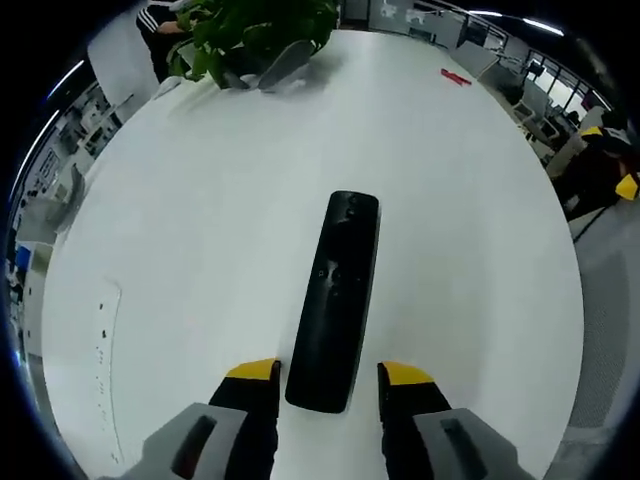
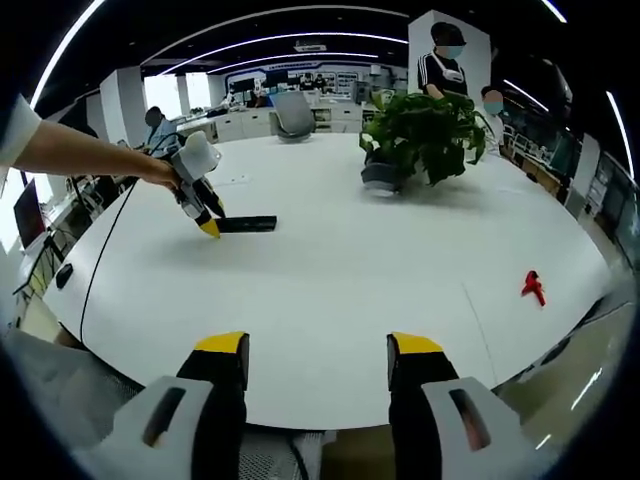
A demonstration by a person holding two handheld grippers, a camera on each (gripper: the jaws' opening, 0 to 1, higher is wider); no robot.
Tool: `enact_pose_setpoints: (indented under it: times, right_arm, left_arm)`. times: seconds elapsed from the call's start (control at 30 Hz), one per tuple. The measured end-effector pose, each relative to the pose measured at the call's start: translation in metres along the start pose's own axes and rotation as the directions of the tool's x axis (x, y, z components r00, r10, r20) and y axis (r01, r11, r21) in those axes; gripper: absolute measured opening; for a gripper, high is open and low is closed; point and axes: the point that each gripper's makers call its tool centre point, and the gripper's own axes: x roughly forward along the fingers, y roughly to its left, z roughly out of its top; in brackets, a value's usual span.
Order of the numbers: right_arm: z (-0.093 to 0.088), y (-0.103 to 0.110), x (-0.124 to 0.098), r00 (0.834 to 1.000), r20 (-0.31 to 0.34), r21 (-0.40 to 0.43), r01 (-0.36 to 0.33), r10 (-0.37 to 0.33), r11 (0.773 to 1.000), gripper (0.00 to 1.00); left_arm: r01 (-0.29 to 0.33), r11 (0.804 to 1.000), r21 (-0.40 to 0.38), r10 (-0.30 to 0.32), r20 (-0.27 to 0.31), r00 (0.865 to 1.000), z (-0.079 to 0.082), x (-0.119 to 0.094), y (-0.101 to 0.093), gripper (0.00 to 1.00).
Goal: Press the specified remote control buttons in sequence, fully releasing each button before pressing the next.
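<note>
Left hand-held gripper [image 1: 329, 385] straddles remote [image 1: 335, 300]; pot [image 2: 380, 178] holds plant [image 2: 425, 125].

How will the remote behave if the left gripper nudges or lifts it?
The remote looks like a rigid, slim black bar lying flat on the table, so it should slide, not roll or tip. The tabletop looks smooth, so a sideways nudge may spin it. The left gripper straddles its near end; lifted from there, the far end would probably droop.
</note>
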Motion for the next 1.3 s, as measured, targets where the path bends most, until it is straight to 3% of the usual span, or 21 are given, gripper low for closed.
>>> enact_pose_setpoints:
  times: [0.23,0.53,1.3]
  right_arm:
    - [-0.0011,0.0003,0.0007,1.0,-0.007,-0.01,0.0,0.0,1.0,0.57]
    - [-0.0009,0.0011,0.0004,1.0,-0.006,-0.014,-0.002,0.002,1.0,0.57]
    - [0.0016,0.0039,-0.0003,1.0,0.004,-0.028,-0.014,0.014,1.0,0.56]
  left_arm:
    - [0.002,1.0,0.01,-0.002,-0.016,1.0,0.0004,0.0006,-0.0002,0.38]
    - [-0.004,1.0,0.027,0.004,-0.029,1.0,0.0,0.0008,-0.0018,0.25]
    - [-0.027,0.998,0.049,0.029,-0.039,0.999,-0.0023,0.0044,-0.0008,0.23]
